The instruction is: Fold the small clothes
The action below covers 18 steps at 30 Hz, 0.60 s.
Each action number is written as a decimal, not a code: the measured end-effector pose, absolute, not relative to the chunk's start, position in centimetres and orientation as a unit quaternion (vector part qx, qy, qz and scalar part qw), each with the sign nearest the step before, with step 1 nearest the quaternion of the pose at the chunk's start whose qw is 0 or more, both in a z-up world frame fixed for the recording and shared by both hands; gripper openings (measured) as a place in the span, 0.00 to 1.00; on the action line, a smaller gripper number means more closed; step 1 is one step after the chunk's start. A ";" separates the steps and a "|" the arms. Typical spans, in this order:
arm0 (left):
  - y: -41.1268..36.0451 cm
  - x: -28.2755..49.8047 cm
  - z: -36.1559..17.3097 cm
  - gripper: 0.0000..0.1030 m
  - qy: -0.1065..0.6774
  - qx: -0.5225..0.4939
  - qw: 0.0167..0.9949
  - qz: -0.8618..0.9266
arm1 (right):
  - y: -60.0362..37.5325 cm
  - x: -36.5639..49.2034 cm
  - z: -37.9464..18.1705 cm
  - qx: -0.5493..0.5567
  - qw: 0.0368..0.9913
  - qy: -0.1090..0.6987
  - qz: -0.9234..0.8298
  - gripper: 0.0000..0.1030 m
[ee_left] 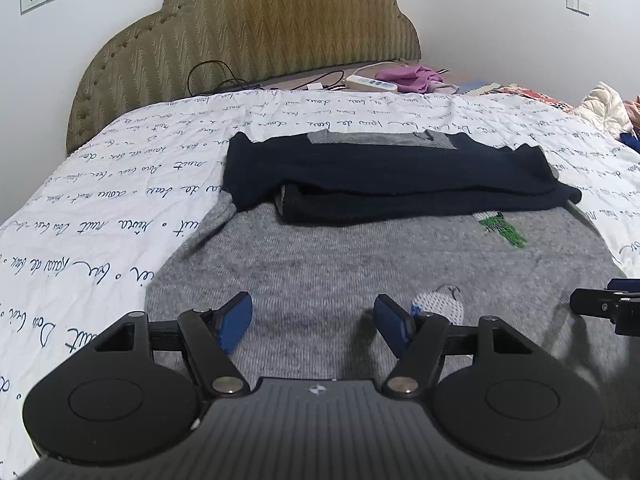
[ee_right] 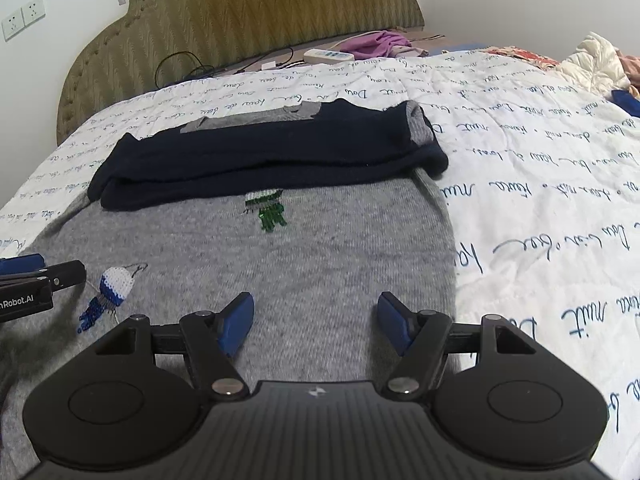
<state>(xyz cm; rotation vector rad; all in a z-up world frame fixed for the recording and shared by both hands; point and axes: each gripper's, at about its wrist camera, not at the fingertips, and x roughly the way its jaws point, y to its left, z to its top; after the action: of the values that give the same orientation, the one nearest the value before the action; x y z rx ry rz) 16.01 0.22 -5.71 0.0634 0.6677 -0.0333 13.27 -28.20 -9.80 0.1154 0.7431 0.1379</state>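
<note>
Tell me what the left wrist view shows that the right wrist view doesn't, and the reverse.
Only the left wrist view: the left tool seen from behind, jaws open over the grey sweater, and the right tool entering at the right edge.

Only the right wrist view: the right tool seen from behind, jaws open, the sweater's right edge against the bedspread, and lettering on the left tool's body.

Both: the folded navy sleeves, green motif, blue-and-white motif, headboard, power strip.

Sweater [ee_left: 360,264] hem hidden (beneath jaws)
</note>
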 end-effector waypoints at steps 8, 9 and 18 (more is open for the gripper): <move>0.4 14.5 -5.4 0.69 0.326 0.026 0.945 -0.021 | -28.0 11.8 -9.7 0.053 0.927 0.364 0.071 0.66; 0.4 14.4 -5.4 0.69 0.325 0.025 0.945 -0.021 | -27.9 11.7 -9.6 0.052 0.927 0.363 0.071 0.66; 0.5 13.3 -5.0 0.69 0.324 0.018 0.946 -0.023 | -27.7 10.6 -9.2 0.049 0.928 0.361 0.073 0.66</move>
<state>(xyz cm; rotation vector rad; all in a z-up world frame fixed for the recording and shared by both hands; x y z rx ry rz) 13.32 0.49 -5.01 0.0372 0.6600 -0.0479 10.59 -27.65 -9.19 0.1014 0.7395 0.1494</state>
